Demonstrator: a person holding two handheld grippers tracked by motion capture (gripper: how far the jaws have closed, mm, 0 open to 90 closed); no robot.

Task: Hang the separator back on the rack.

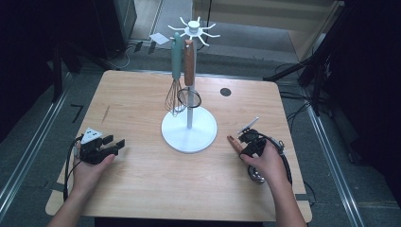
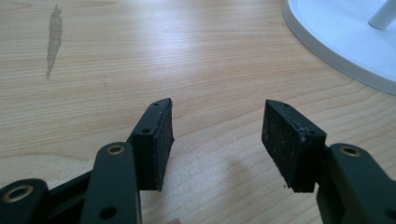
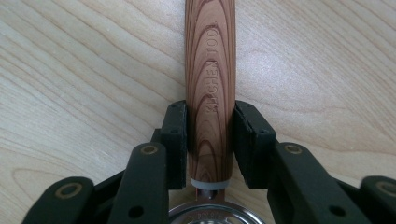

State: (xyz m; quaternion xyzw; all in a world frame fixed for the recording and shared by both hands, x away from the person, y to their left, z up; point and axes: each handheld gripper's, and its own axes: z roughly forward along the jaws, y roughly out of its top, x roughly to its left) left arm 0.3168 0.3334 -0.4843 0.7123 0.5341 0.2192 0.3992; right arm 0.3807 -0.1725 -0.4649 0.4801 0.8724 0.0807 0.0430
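A utensil with a wood-grain handle (image 3: 210, 70) and a round metal head (image 1: 256, 177) lies flat on the table at the right. My right gripper (image 3: 210, 107) is shut on the lower part of that handle, one pad pressed on each side; from above the right gripper (image 1: 246, 147) sits under the person's hand, with the handle's tip (image 1: 232, 141) sticking out toward the stand. At the left of the table my left gripper (image 1: 116, 142) rests in the other hand. Its jaws stand open over bare wood, the left gripper (image 2: 217, 105) holding nothing.
A white utensil stand (image 1: 189, 132) rises at the table's middle, with a teal-handled whisk (image 1: 176, 61) and a wood-handled strainer (image 1: 189, 64) hanging from it. Its base (image 2: 345, 42) lies ahead and right of the left gripper. A black disc (image 1: 225, 91) sits behind it, a stain (image 2: 53, 39) at left.
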